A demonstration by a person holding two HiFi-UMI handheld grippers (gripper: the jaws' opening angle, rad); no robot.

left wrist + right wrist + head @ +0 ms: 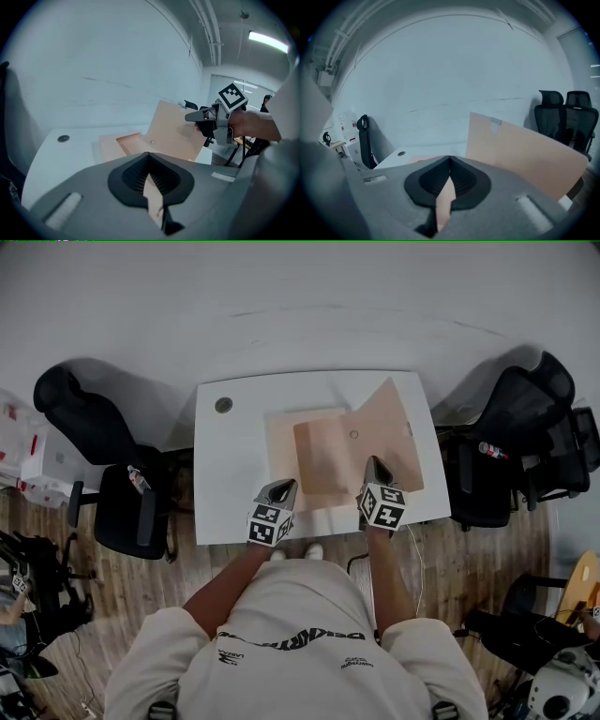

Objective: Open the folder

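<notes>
Clamping the peach folder's (322, 460) near edge in the left hand-held gripper (284, 486), pinching its raised cover (386, 423) in the right hand-held gripper (374, 465), over the worktop (230, 479).

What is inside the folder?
The folder is half open on the table. Inside, only peach sheets show; whether any are loose pages, I cannot tell. The left gripper and right gripper pinch its layers, and the raised cover hides whatever lies beneath it.

White table (230, 474) set against a pale wall (300, 306), with a round cable grommet (223, 405) near its far left corner. Black office chair (98, 442) just left of it and another black chair (511, 442) just right, both on wood-plank floor (469, 568). Clear storage bins (23, 451) at the far left.
</notes>
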